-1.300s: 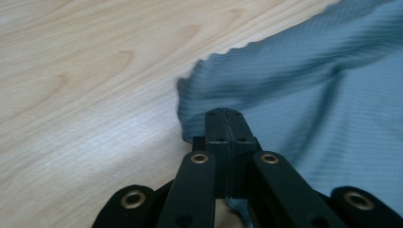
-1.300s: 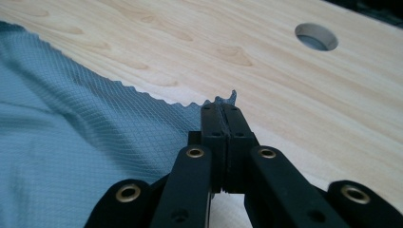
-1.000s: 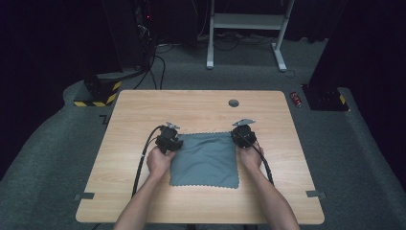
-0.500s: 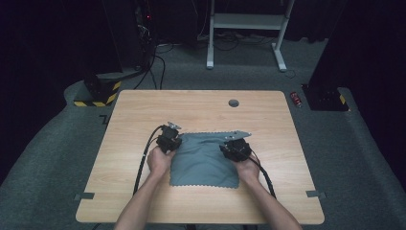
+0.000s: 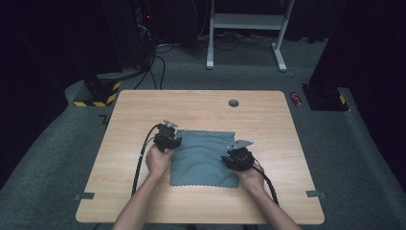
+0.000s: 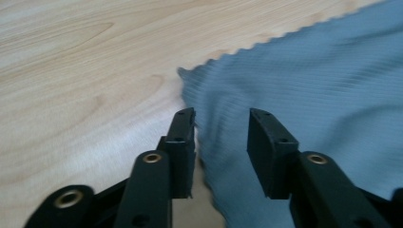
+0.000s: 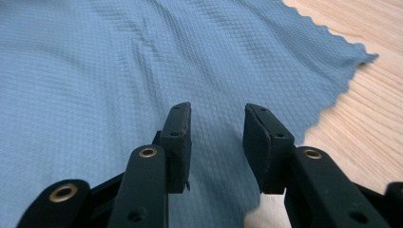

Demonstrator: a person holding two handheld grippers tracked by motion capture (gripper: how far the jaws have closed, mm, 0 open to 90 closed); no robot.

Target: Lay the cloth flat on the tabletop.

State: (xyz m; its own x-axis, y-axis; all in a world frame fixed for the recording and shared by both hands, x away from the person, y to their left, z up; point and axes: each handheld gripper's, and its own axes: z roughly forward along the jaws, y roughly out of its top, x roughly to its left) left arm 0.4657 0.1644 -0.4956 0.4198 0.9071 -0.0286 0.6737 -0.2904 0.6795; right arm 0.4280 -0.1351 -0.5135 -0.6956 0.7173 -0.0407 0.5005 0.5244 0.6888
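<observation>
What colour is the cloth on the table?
Blue-grey cloth with a fine waffle weave and zigzag edge, best in the right gripper view.

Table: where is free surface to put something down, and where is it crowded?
The table is bare along its far side, between the small round hole and the grey cloth; also in wide strips left and right of the cloth, and a narrower strip along the near edge. It is crowded mid-table: the left gripper and right gripper, both open, work at the cloth.
</observation>
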